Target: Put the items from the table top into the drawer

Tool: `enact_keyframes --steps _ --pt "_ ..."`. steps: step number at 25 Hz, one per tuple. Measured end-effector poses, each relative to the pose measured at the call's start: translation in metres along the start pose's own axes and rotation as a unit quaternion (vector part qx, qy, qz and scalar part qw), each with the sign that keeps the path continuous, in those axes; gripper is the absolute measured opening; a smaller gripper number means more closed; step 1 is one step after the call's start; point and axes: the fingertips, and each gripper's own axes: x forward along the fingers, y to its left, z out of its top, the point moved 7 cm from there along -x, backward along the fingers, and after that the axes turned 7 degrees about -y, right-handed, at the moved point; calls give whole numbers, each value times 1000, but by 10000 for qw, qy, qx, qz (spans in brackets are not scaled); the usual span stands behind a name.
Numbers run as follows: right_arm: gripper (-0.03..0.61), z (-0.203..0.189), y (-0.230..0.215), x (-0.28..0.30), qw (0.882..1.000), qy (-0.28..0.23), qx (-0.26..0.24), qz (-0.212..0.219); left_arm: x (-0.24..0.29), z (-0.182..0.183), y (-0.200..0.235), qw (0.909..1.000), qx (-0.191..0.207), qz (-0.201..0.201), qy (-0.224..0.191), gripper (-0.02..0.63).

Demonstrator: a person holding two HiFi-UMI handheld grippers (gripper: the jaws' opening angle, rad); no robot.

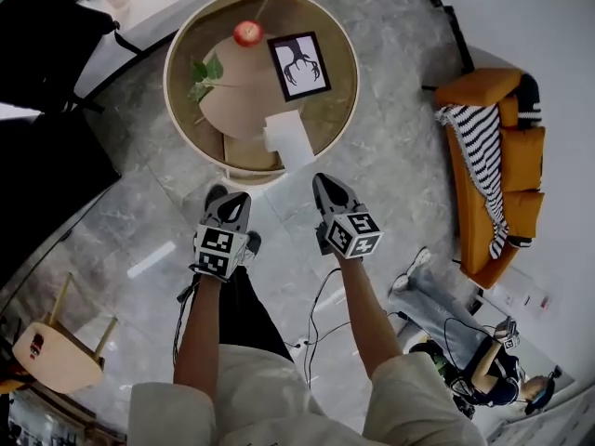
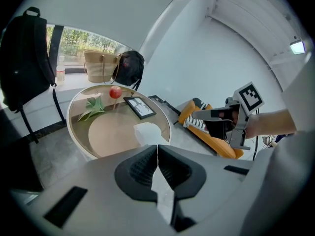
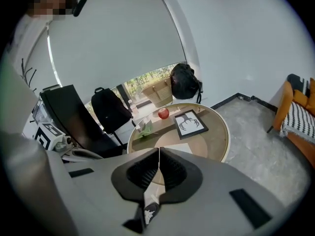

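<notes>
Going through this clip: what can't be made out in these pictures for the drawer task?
- Drawer: not plainly shown. The head view looks down on the table; the left gripper and right gripper cover its near side in their own views.
- White object at the near rim: too small to identify; the right gripper covers part.
- Green item: leaf or paper, too small everywhere.

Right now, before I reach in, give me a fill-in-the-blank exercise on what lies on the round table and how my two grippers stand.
1. The red fruit on the round table is an ____.
2. In the head view, the picture frame lies to that fruit's ____.
3. In the head view, the green leaves lie on the frame's ____ side.
4. The jaws of the left gripper and the right gripper are both ____, with nothing between them.

Missing words: apple; right; left; shut.
</notes>
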Motion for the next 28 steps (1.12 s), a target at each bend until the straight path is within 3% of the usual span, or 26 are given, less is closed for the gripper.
enact_keyframes --steps 3,6,11,16,21,24,28 --pt "35 9 -9 24 9996 86 -275 76 19 6 11 10000 42 -37 18 21" --pt "35 19 -22 50 9949 310 -928 248 46 18 20 9997 180 -152 -18 21" --pt "35 16 -44 92 9751 788 -2000 551 94 40 29 9970 561 -535 -72 21" --pt "35 -12 -45 127 9585 1019 -2483 962 122 35 53 9908 1098 -788 118 21" --pt "40 -40 -51 159 9291 1270 -3161 1442 137 23 66 9876 1240 -911 321 21" --pt "144 -46 -49 176 9031 1574 -3605 1724 138 19 77 9875 1204 -952 368 21" --pt "172 -45 -44 193 8711 1774 -4139 1957 137 18 93 9896 1037 -903 413 21"
